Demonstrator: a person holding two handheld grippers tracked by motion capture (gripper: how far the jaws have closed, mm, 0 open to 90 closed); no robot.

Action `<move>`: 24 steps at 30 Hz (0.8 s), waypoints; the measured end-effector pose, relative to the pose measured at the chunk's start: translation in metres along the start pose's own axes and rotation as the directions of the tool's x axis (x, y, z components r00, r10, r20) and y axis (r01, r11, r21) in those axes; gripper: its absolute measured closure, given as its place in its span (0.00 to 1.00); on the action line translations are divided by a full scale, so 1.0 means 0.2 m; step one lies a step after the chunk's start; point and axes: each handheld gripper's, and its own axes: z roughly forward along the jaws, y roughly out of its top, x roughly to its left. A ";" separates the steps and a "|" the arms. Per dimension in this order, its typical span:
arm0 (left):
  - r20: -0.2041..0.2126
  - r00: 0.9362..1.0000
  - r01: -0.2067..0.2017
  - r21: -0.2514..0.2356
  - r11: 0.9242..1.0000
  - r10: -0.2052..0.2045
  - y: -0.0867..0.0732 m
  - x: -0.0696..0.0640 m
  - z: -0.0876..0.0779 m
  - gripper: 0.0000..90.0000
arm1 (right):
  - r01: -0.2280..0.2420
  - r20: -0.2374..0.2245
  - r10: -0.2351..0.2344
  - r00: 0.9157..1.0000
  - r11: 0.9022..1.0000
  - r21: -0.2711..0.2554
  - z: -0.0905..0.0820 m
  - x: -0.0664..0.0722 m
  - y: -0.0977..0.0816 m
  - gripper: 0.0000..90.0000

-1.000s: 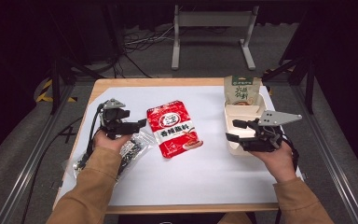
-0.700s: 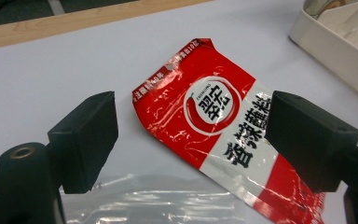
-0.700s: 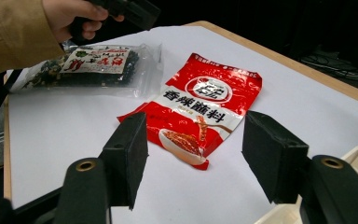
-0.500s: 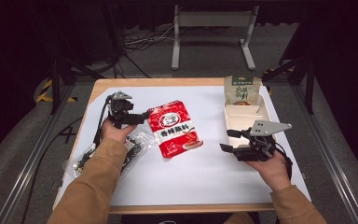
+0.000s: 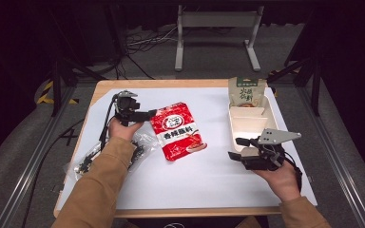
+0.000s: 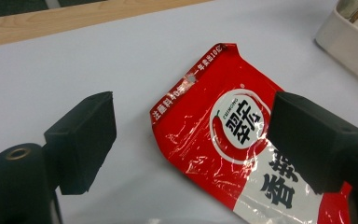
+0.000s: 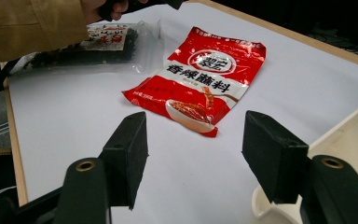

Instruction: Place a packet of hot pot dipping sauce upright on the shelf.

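My left gripper (image 6: pixel 191 140) hangs released over the red sauce pouch (image 6: pixel 242 140) — slick, floppy film (I'd pinch its top corner).

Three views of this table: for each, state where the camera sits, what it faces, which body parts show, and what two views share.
High view: above the table's near side, facing forward and down; both forearms, left gripper, right gripper.
Left gripper view: behind its open jaws, facing the red packet.
Right gripper view: behind its open jaws, facing the packet; a tan sleeve shows.
Shared: both gripper views show the red packet.
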 end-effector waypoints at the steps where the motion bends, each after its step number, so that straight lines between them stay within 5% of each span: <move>1: -0.002 1.000 0.002 0.006 1.000 -0.002 0.00 0.01 0.01 0.15 | -0.003 0.001 0.003 1.000 1.000 0.005 0.00 0.00 -0.01 0.44; 12: -0.004 1.000 0.025 0.083 0.996 -0.024 -0.04 0.04 0.14 0.13 | -0.016 -0.005 0.016 1.000 1.000 0.016 -0.01 0.02 -0.03 0.45; 18: -0.067 0.998 0.016 0.148 0.989 -0.006 -0.06 0.04 0.20 0.12 | -0.005 -0.030 0.006 1.000 1.000 0.025 0.01 0.04 -0.03 0.46; 24: -0.069 0.997 0.034 0.190 0.981 -0.021 -0.07 0.04 0.23 0.16 | -0.008 -0.023 0.009 1.000 0.999 0.047 0.02 0.04 -0.03 0.46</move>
